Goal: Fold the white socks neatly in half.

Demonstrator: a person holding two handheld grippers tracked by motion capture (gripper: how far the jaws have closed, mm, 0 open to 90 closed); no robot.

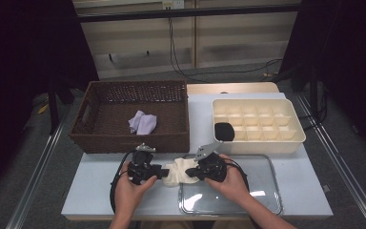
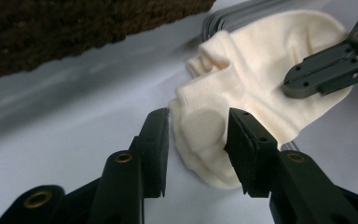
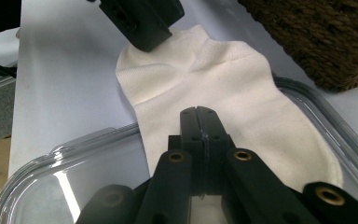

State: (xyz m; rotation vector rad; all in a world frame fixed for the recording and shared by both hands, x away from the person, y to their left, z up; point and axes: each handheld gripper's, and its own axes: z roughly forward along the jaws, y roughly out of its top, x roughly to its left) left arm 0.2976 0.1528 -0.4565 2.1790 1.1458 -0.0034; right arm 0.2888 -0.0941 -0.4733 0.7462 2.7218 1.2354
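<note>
Judging from the layout, looks like an early stage of sorting socks. At far left, sits a wicker basket (image 1: pixel 95 138) with a lilac sock (image 1: pixel 143 123) inside, so at least that one not yet handled. Nearer the front edge, stands the left claw (image 1: pixel 164 172), jaws apart, straddling the bunched end of the cream sock (image 1: pixel 176 172). In the left gripper view, shows that end lying between the two black pads, close to both but not squeezed. Lies flat, this sock, spread from the bare table onto the rim of the clear tray (image 1: pixel 267 191). Meets, further right, the right claw (image 1: pixel 187 172), jaws together and tips set down on the sock's middle; cannot tell whether any fabric is caught between them. At far right, waits the divided box (image 1: pixel 295 138), one front cell taken by a black bundle (image 1: pixel 224 131), the rest vacant. Remains, probably, to fold or roll the cream sock and drop it into a cell.
</note>
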